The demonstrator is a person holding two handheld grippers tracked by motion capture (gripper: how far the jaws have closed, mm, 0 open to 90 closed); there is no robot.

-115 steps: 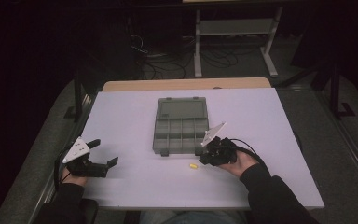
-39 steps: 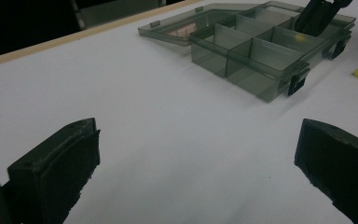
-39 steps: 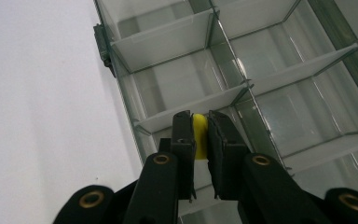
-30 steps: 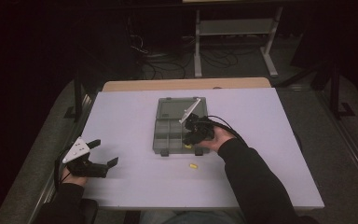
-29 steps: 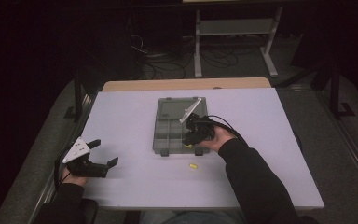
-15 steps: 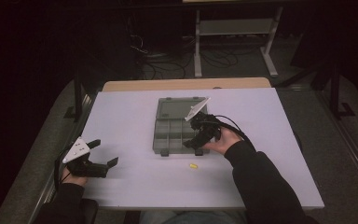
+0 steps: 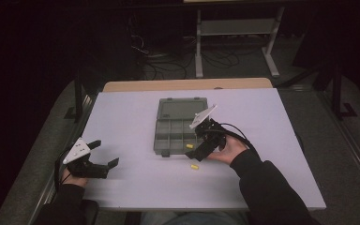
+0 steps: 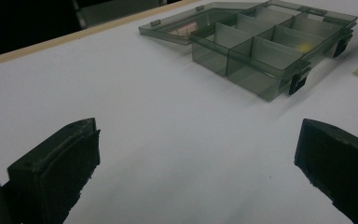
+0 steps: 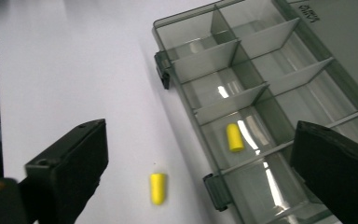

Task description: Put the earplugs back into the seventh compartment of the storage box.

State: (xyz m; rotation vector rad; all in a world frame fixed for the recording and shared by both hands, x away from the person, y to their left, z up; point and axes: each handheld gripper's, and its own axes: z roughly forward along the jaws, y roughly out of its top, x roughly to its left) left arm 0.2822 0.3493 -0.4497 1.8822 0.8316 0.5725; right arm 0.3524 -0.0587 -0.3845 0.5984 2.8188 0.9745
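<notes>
A grey translucent compartment box (image 7: 171,133) lies open mid-table, its lid (image 7: 182,110) flat behind it. One yellow earplug (image 7: 189,146) rests in a near compartment, seen close in the right gripper view (image 9: 235,137). A second yellow earplug (image 7: 194,167) lies on the table just in front of the box (image 9: 157,188). My right gripper (image 7: 198,143) hovers at the box's near right corner, open and holding nothing (image 9: 200,158). My left gripper (image 7: 104,153) rests near the table's left front, open, pointing at the box (image 8: 270,51) with nothing between its jaws (image 8: 200,154).
The white table top (image 7: 262,154) has a wooden strip (image 7: 183,84) along its far edge. Behind it, in the dark, stand a metal frame (image 7: 236,28) and floor cables (image 7: 168,56). The right gripper's cable (image 7: 236,133) loops over the hand.
My right gripper has drawn back from above the box toward its near edge. A yellow earplug now lies in a near compartment. The left gripper has stayed put.
</notes>
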